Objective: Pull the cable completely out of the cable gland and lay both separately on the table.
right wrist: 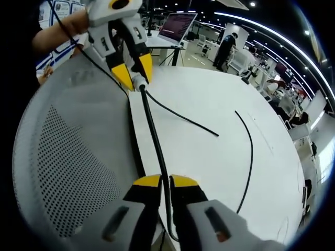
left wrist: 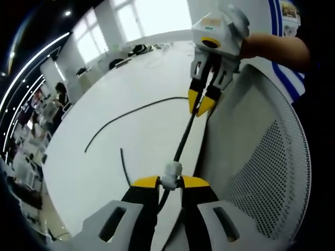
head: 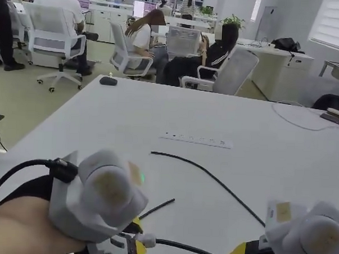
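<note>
The counter point(head: 159, 115) is a broad, smooth, matte white slab. Beyond the counter's far edge lies an open office with pale flooring, rows of desks and seated people in white swivel chairs point(head: 60, 29). Slatted blinds point(head: 334, 21) hang past its far right corner. A small dark mouse point(head: 108, 81) sits close to the counter's far edge, and a flat white strip point(head: 196, 140) lies near its middle. Just off the near edge stands a white mesh chair back point(left wrist: 261, 157), perforated with fine dots.

The cable point(left wrist: 183, 138) is thin, black and round, and it is threaded through the cable gland point(left wrist: 171, 171), a small white plastic fitting. The left hand-held gripper point(left wrist: 170, 182) has its yellow-tipped black jaws clamped on the cable gland at the counter's near edge. From there the cable runs straight and taut along that edge to the right hand-held gripper point(right wrist: 166, 182), whose jaws are pressed together on the cable itself. A short tail of cable pokes out of the gland's other side and lies on the counter. Past the right hand-held gripper, the rest curves in a long loose arc across the counter's middle.
</note>
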The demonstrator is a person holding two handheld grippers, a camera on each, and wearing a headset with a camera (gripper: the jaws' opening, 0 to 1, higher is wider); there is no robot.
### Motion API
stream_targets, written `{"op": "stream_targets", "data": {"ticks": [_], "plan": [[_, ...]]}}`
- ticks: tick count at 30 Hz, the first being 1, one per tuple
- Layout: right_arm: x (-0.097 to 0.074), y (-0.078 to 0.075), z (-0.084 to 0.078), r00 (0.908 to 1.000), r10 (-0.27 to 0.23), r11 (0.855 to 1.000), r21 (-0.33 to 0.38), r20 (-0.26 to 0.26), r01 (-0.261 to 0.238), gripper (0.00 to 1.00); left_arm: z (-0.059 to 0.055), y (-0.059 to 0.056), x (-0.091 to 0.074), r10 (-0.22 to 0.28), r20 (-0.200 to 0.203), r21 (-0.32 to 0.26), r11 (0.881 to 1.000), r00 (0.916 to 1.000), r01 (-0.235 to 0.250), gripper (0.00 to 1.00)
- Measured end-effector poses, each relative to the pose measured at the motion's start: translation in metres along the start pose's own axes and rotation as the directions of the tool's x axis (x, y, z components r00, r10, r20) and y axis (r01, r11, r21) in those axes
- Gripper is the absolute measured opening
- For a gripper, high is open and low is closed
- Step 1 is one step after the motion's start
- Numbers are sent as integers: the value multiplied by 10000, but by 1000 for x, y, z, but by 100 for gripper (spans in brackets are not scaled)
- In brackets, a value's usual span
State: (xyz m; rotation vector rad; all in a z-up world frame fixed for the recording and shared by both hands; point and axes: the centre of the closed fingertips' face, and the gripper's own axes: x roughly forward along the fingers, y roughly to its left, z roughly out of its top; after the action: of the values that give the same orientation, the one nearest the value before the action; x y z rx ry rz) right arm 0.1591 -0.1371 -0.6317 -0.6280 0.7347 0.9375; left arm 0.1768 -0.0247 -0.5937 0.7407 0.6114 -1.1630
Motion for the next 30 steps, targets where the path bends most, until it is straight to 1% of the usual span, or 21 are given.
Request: {"op": "stream_targets", "data": {"ticks": [1, 2, 3, 4, 5, 7, 8, 10, 12, 13, 14, 16, 20, 22, 25, 28, 30], "plan": [[0, -4, 1, 9996, -287, 9994, 211, -83, 289, 11, 1, 1, 0, 110, -28, 86, 9999, 9999, -109, 16], [1, -6, 3, 9986, -522, 9978, 402, -112, 526, 19, 2, 1, 0, 130, -27, 118, 9998, 9999, -129, 16], [4, 3, 12, 9997, -249, 9996, 109, 76, 248, 28, 3, 1, 0, 104, -15, 159, 9998, 9999, -104, 16], [6, 7, 24, 9990, -148, 9998, -101, 426, 152, 30, 4, 0, 1, 66, -9, 163, 9998, 10000, -66, 16], [6, 8, 30, 9984, -128, 9999, -81, 556, 132, 30, 5, -1, 2, 42, -33, 207, 9998, 10000, -42, 16], [8, 16, 50, 9944, 181, 9996, -250, 1042, -156, 29, 5, -2, 3, 11, -121, 296, 9996, 9999, -8, 16], [8, 20, 61, 9906, 295, 9992, -317, 1334, -255, 29, 5, -3, 4, -3, -147, 334, 9994, 9999, 8, 16], [7, 26, 77, 9833, 524, 9970, -646, 1743, -417, 29, 6, -4, 4, -28, -137, 370, 9993, 9999, 33, 16], [8, 29, 85, 9800, 639, 9959, -747, 1887, -506, 25, 8, -7, 5, -64, -153, 458, 9989, 9999, 71, 16], [9, 31, 87, 9789, 742, 9947, -846, 1905, -590, 21, 8, -8, 5, -78, -146, 507, 9987, 9999, 85, 16], [10, 32, 88, 9787, 782, 9939, -914, 1897, -617, 17, 9, -9, 5, -99, -131, 526, 9986, 9999, 106, 16], [12, 34, 84, 9807, 996, 9895, -1204, 1682, -798, 3, 10, -9, 5, -119, -93, 535, 9985, 9999, 124, 17], [11, 33, 83, 9787, 1001, 9906, -1098, 1794, -812, 3, 9, -9, 4, -132, -41, 439, 9989, 9999, 133, 16], [10, 32, 79, 9801, 994, 9906, -1101, 1718, -812, 3, 7, -8, 4, -62, -103, 491, 9988, 9999, 67, 16], [8, 28, 74, 9814, 940, 9919, -1008, 1676, -778, 3, 6, -5, 3, -31, -74, 367, 9993, 10000, 33, 16], [7, 25, 68, 9837, 824, 9936, -891, 1601, -687, 3, 5, -3, 3, 1, -111, 388, 9992, 9999, 3, 16], [6, 21, 61, 9873, 667, 9948, -856, 1442, -547, 3, 4, 0, 3, 66, -136, 386, 9992, 9999, -61, 16]]}}
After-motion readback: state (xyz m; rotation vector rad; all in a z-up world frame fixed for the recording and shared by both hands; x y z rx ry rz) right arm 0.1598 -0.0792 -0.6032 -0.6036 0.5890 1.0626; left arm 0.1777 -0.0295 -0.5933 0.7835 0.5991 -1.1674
